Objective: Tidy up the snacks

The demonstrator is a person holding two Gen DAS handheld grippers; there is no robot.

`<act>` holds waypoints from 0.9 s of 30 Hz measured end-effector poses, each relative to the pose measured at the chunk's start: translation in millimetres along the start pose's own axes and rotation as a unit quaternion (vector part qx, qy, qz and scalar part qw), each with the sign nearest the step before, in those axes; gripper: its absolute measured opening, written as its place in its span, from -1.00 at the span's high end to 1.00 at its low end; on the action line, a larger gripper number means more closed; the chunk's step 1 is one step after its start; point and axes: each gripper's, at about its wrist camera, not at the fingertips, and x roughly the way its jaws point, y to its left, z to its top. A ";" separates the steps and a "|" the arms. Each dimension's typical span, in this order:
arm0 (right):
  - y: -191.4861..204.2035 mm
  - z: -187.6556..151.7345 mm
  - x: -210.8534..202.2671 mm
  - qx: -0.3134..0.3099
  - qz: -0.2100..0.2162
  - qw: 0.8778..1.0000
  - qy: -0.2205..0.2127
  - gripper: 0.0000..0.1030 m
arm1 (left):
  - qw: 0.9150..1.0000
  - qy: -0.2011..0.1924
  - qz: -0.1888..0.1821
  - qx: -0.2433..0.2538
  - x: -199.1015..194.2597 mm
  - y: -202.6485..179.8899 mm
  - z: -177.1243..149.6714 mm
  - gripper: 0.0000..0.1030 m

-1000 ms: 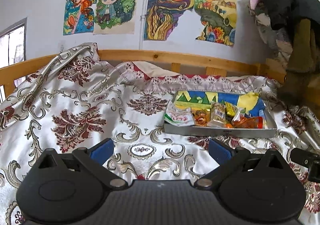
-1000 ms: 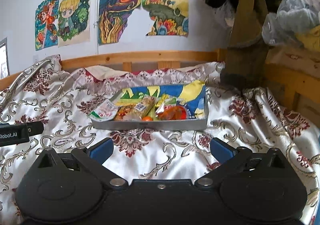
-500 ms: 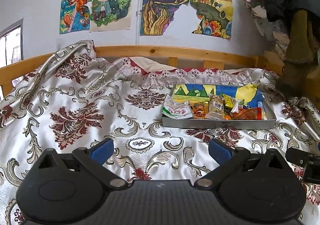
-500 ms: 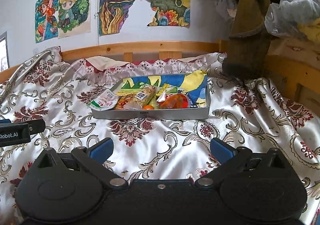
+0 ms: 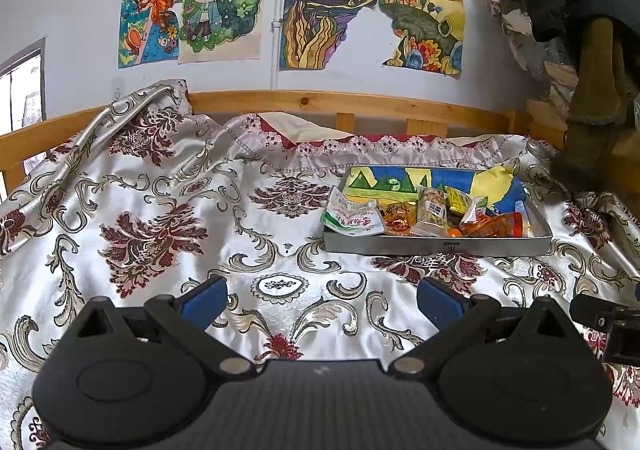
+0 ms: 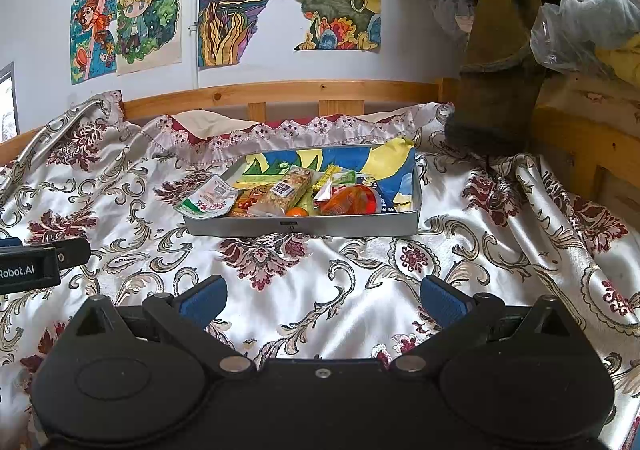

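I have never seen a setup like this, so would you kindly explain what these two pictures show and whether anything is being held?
There is no robot arm: a person carries a hand-held gripper in each hand, each with a wide-angle camera looking forward along its two blue-tipped fingers. One picture is from the left gripper, the other from the right gripper. Both are open and hold nothing. Ahead, on a bed covered by a patterned bedspread, sits a shallow grey tray holding mixed snack packets, including a green-and-white packet hanging over its left edge. Drawings hang on the wall.
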 end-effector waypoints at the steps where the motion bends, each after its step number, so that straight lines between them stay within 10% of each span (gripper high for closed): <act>1: 0.0 0.0 0.0 0.000 0.000 1.000 0.000 -0.99 | 1.000 0.000 0.000 0.000 0.1 0.1 0.1 -0.99; 27: 1.9 -5.0 1.4 0.003 0.003 1.000 0.006 -0.99 | 1.000 0.002 0.000 0.000 0.9 2.8 -3.6 -0.99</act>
